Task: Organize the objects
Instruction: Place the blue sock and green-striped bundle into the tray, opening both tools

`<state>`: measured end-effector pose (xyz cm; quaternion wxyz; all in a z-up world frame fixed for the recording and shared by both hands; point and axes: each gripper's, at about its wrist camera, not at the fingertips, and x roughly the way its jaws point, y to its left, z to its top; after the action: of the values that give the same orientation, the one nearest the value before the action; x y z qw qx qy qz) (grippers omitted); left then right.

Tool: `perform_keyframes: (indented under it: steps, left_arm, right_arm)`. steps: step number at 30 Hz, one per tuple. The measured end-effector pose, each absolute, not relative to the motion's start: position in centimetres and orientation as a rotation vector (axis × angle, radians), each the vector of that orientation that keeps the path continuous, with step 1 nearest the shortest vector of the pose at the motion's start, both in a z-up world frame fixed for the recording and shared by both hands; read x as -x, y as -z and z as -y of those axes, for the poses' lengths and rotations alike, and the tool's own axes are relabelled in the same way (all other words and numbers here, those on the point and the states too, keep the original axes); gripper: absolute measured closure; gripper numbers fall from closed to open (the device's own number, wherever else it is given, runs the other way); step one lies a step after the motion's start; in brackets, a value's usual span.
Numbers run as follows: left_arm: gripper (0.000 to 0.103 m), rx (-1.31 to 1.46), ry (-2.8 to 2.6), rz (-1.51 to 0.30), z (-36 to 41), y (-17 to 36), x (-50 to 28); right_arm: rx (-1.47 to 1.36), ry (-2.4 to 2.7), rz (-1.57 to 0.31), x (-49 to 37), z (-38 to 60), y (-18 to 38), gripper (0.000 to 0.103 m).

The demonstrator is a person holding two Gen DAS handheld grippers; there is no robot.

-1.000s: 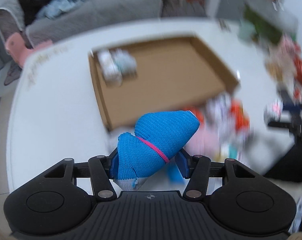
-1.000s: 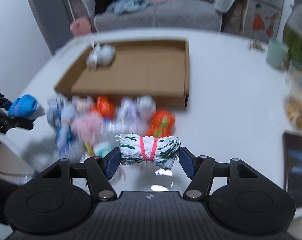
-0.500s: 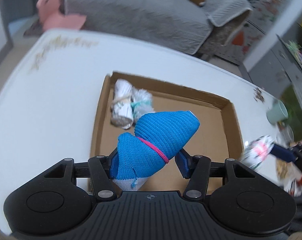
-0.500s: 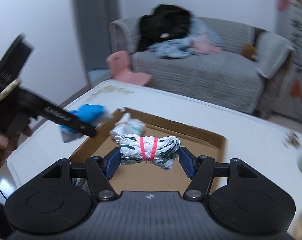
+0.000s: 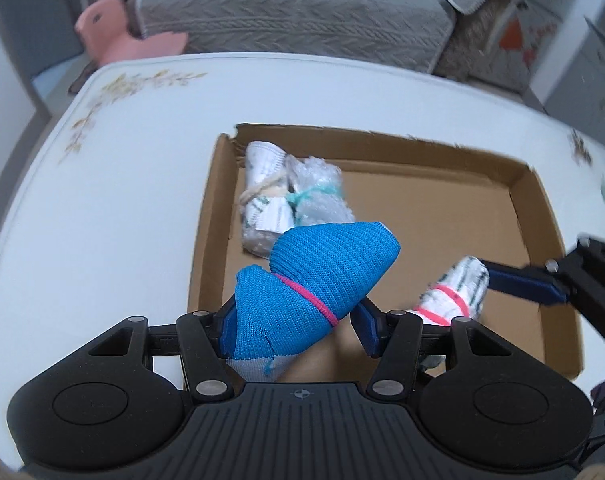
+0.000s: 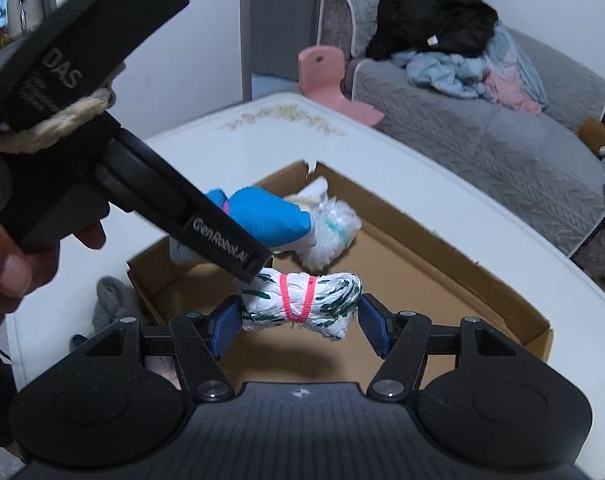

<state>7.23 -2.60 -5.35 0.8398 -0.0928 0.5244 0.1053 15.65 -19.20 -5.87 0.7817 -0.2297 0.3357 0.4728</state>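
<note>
My left gripper (image 5: 296,322) is shut on a rolled blue sock bundle (image 5: 314,284) with a pink band, held above the near left part of a shallow cardboard box (image 5: 422,148). My right gripper (image 6: 298,322) is shut on a white bundle with green print (image 6: 302,304) and a pink band, held over the same box (image 6: 442,264). That bundle also shows in the left wrist view (image 5: 458,292), right of the blue one. Two white bundles (image 5: 286,192) lie in the box's far left corner. The left gripper's body (image 6: 142,184) crosses the right wrist view.
The box sits on a white table (image 5: 102,200) with a floral print at its far left corner. A grey sofa (image 6: 502,128) with heaped clothes and a pink chair (image 5: 118,36) stand beyond the table. A grey cloth item (image 6: 110,300) lies left of the box.
Both grippers have moved from the pile at the table's near edge to over the box, each still holding its bundle. They are now closer together.
</note>
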Motion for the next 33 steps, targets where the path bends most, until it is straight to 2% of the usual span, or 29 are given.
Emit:
perform_keyframes:
  steps: [5, 33]
  left_arm:
    - [0.040, 0.079, -0.176, -1.139, 3.4, 6.3, -7.2]
    - [0.038, -0.197, -0.195, -1.150, 4.7, 9.5, -7.9]
  right_arm:
    - [0.557, -1.032, -0.735, -15.7, 19.0, 6.9, 0.043]
    - [0.392, -0.863, -0.891, -21.3, 18.0, 8.9, 0.043]
